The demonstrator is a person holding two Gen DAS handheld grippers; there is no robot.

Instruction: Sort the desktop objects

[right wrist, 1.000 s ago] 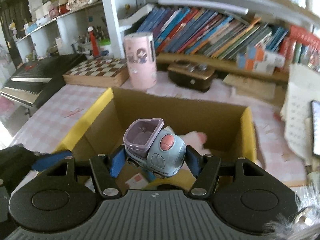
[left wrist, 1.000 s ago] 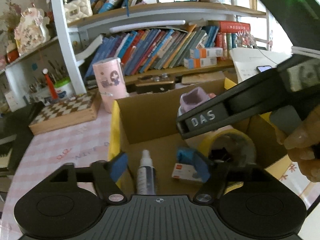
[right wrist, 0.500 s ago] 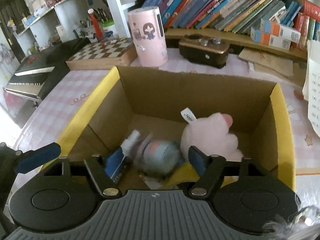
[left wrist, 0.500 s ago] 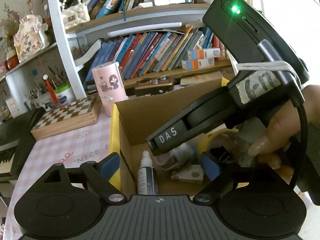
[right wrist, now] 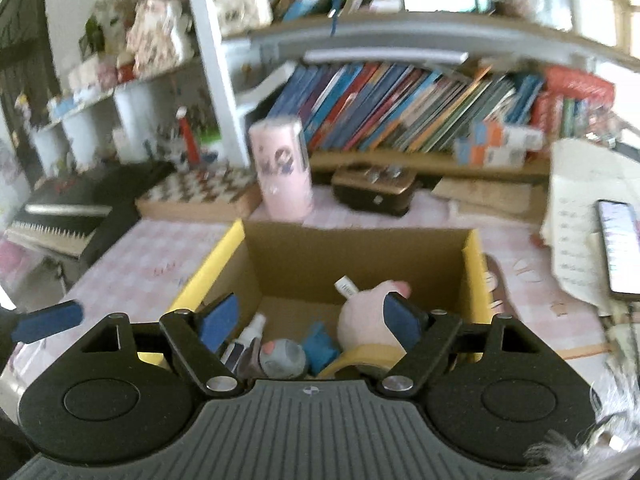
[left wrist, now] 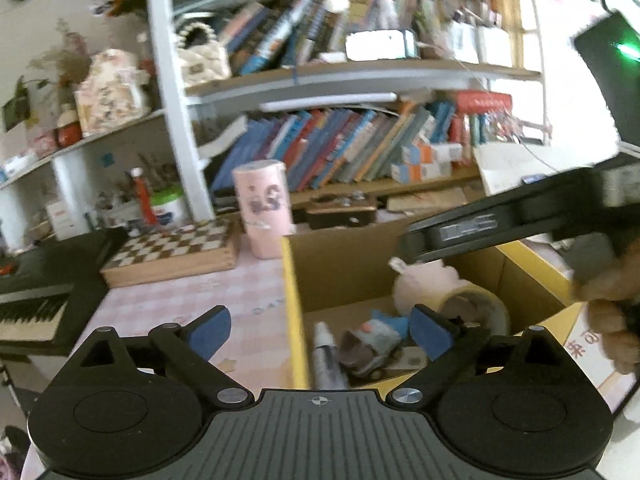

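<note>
The left gripper has a black body with two round discs, a grey ribbed plate in the middle with a small cross mark, and two silver screws. Its fingers carry blue pads. The right gripper has the same black frame, ribbed plate, screws and blue pads. In the left wrist view its black side shows a blurred label, a green light, and bare skin of the right hand.

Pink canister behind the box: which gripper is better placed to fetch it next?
Left, probably. Both grippers are open, but the left gripper sits over the left wall of the box, nearer the pink canister; the right gripper hangs over the box's middle.
</note>
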